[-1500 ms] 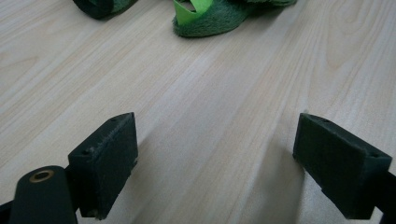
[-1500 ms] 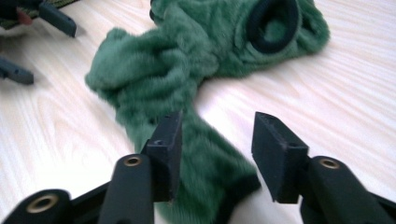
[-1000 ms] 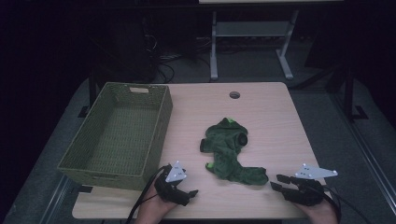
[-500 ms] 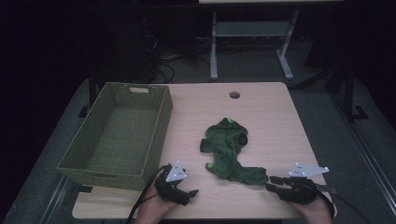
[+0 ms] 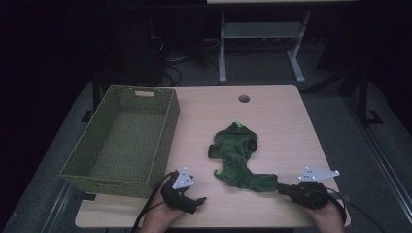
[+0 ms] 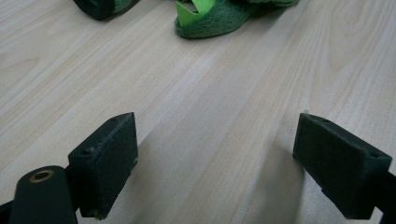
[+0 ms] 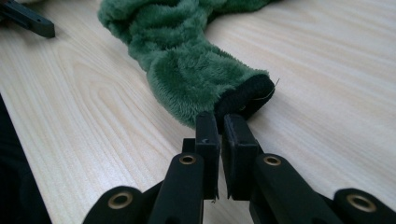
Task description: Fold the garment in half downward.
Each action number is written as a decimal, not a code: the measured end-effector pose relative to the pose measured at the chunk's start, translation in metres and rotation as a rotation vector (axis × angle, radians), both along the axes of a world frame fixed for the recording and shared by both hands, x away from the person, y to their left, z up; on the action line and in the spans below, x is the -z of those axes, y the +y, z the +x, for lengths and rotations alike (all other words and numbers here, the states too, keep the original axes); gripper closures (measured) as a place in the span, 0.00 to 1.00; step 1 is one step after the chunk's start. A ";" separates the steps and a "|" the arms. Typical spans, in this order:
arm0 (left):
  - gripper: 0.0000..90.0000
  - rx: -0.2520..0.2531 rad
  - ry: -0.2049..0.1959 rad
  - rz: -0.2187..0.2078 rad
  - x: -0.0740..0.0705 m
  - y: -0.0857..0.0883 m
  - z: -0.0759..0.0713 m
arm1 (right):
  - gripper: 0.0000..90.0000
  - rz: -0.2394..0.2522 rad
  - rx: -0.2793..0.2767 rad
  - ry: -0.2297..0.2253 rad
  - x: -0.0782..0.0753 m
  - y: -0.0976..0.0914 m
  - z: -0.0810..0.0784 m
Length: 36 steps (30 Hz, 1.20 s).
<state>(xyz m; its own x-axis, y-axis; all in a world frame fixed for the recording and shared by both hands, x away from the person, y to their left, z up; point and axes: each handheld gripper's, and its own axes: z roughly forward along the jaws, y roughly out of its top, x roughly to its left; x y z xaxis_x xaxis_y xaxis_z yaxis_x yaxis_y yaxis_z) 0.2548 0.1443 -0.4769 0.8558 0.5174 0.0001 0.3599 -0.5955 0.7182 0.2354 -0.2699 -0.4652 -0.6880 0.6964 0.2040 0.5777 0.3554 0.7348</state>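
Pinching garment [image 7: 187, 70] cuff [image 7: 247, 95] — right gripper [image 7: 219, 123].

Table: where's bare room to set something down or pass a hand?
Free: the far strip of the table around the grommet hole, the right side beyond the green plush garment, and the lane between garment and wicker basket. Crowded: the near edge, where the left tongs stand open and the right tongs pinch the garment's cuff.

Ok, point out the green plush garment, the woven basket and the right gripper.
green plush garment [image 5: 238, 155], high view, on its bunched middle.
woven basket [image 5: 119, 181], high view, on its near wall.
right gripper [image 7: 220, 122], right gripper view, between its fingertips at the garment's dark cuff.
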 end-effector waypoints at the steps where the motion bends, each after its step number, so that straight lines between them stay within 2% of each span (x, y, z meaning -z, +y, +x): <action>1: 0.14 0.000 0.000 0.000 0.000 0.000 0.000 | 0.95 0.001 -0.002 -0.009 -0.002 -0.001 0.000; 11: 0.14 0.000 0.001 0.000 0.000 0.000 0.000 | 0.95 0.010 -0.026 -0.087 -0.021 -0.001 0.003; 19: 0.14 -0.001 0.004 -0.001 0.000 0.000 0.000 | 0.96 -0.002 -0.041 -0.170 -0.047 -0.002 0.007; 22: 0.14 -0.001 0.004 -0.001 0.000 0.000 0.000 | 0.96 -0.006 -0.033 -0.193 -0.056 -0.006 0.007; 24: 0.14 -0.001 0.004 -0.001 0.000 0.000 0.000 | 0.96 -0.009 -0.038 -0.194 -0.060 -0.006 0.008; 29: 0.14 -0.001 0.004 -0.001 0.000 0.000 0.000 | 0.96 -0.021 -0.088 -0.216 -0.066 0.007 0.015; 36: 0.14 -0.003 0.006 -0.003 0.000 0.000 0.000 | 0.96 -0.020 -0.181 -0.231 -0.073 0.036 0.026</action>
